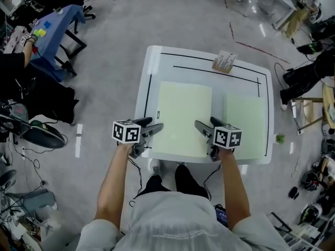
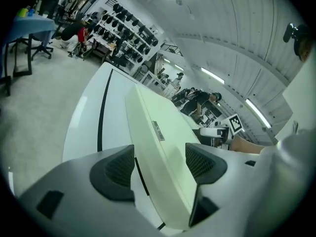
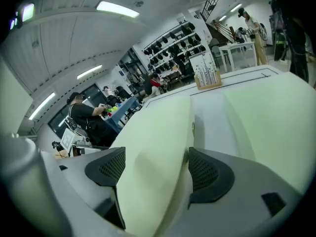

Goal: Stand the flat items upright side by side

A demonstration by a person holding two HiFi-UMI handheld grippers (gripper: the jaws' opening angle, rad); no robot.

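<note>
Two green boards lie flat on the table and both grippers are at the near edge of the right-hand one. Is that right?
Not quite. Both boards do lie flat on the table, but the head view shows the left gripper and the right gripper at the near edge of the left-hand board, not the right-hand board.

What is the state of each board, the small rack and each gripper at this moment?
Left green board: lying flat on the table, near corners between the jaws.
Right green board: lying flat, untouched.
Small rack: upright at the far edge.
Left gripper: open, around the board's corner.
Right gripper: open, around the other corner.
</note>
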